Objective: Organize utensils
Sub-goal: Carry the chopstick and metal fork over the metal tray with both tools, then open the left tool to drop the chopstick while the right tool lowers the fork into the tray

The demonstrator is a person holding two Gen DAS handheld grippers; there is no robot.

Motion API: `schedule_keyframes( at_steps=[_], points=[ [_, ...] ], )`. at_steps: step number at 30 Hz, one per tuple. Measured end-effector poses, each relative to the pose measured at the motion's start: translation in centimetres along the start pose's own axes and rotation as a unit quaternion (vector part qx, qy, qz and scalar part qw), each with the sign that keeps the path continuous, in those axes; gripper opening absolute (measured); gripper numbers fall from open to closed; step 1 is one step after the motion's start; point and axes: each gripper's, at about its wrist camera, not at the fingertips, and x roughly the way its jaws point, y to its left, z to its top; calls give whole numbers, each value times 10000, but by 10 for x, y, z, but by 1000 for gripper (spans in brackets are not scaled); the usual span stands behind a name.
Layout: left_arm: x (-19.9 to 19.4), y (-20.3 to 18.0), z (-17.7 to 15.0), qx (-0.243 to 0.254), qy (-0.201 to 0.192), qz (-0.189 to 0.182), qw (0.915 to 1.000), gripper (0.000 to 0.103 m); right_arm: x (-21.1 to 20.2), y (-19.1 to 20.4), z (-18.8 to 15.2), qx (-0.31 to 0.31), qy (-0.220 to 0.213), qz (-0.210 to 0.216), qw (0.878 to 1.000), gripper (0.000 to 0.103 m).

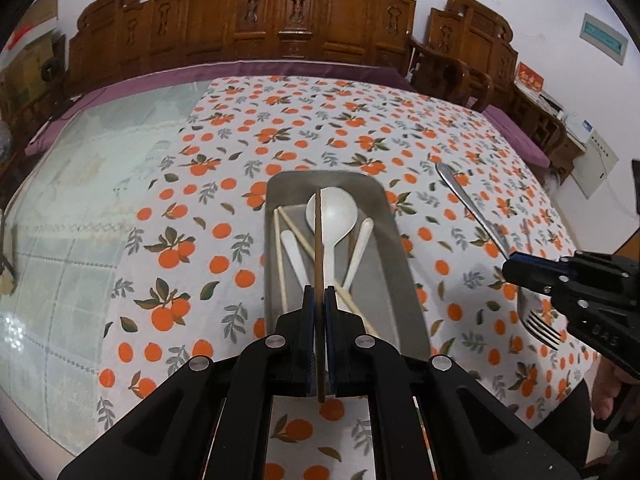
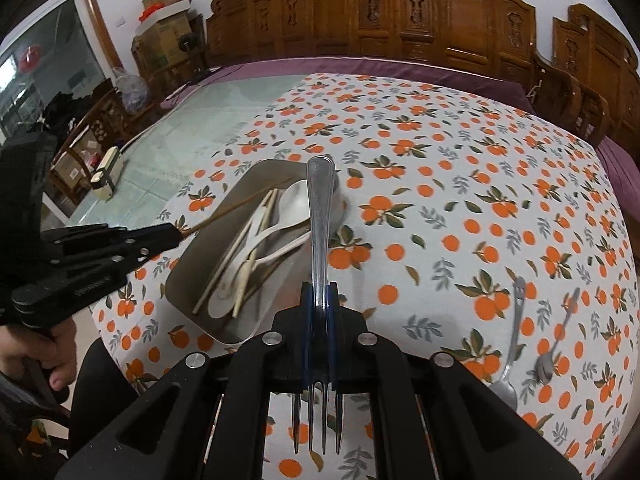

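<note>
A grey metal tray [image 1: 380, 208] [image 2: 184, 276] on the orange-print tablecloth holds white spoons [image 1: 332, 212] [image 2: 292, 204] and pale chopsticks [image 1: 280, 256] [image 2: 216, 280]. My left gripper [image 1: 319, 292] is shut on a brown chopstick [image 1: 318, 240] that it holds over the tray; this gripper also shows in the right wrist view [image 2: 176, 236]. My right gripper [image 2: 320, 288] is shut on a metal fork [image 2: 320, 216], tines toward the camera, just right of the tray. It also shows in the left wrist view [image 1: 510, 268] with the fork [image 1: 472, 204].
Two metal spoons [image 2: 516, 320] [image 2: 556, 340] lie on the cloth at the right. Carved wooden chairs [image 1: 248, 20] stand along the far side. The left part of the table is glass-topped [image 1: 80, 200]. A small beige box [image 2: 106, 168] sits at the left edge.
</note>
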Motion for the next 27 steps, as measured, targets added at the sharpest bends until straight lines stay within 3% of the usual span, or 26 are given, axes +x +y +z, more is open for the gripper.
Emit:
schedule_keyframes(
  at_steps=[13, 18, 27],
  points=[
    [27, 7, -5, -75, 305, -102, 9995, 5, 18, 20, 13, -131, 120, 100, 9998, 8],
    [22, 12, -3, -124, 251, -80, 9996, 12, 25, 25, 19, -144, 132, 168, 9997, 8],
    [-2, 37, 2, -259, 85, -3, 9996, 16, 44, 43, 37, -141, 150, 349, 9992, 8]
  ],
)
